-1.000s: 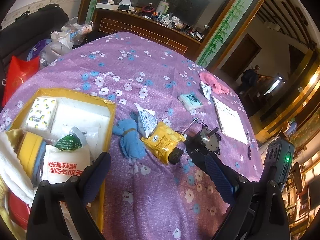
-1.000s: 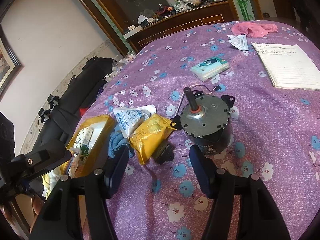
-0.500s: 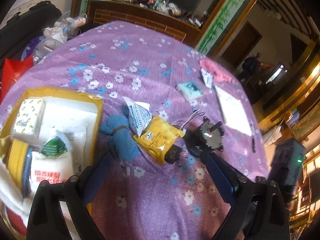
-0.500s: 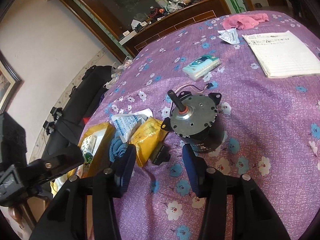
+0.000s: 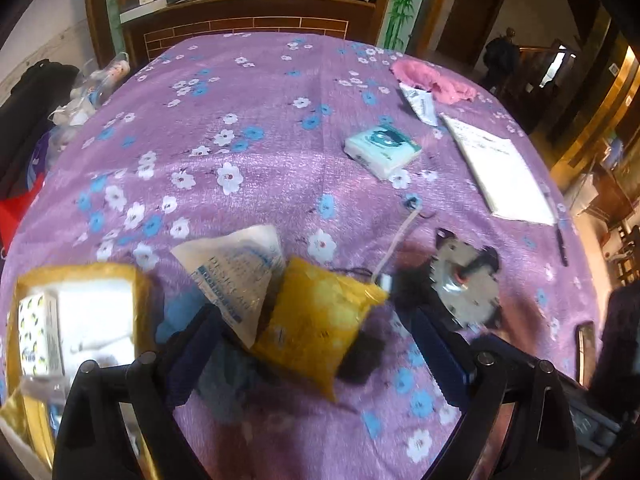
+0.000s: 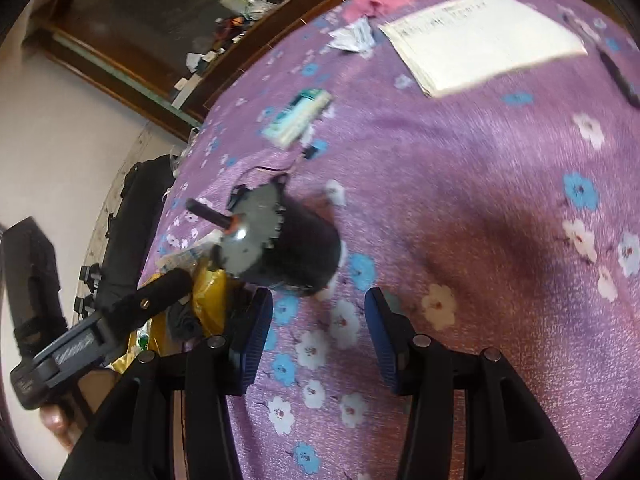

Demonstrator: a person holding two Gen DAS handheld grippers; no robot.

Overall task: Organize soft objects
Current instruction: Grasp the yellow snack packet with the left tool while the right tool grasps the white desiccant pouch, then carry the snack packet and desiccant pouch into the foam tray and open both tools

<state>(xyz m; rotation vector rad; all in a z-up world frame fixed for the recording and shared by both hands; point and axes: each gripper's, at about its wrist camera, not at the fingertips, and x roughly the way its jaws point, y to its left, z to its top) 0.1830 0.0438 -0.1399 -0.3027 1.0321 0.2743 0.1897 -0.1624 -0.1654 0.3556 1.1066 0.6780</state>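
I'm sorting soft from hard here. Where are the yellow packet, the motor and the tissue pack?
yellow packet (image 5: 316, 320), left wrist view, middle of its face.
motor (image 6: 296, 248), right wrist view, dark side of its body.
tissue pack (image 5: 382, 152), left wrist view, printed top.

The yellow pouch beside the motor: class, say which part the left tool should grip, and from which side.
Grip the yellow pouch across its puffy middle, from above. It lies flat on the cloth, and the open left tool already straddles it. The desiccant packet overlaps one edge, so avoid that side.
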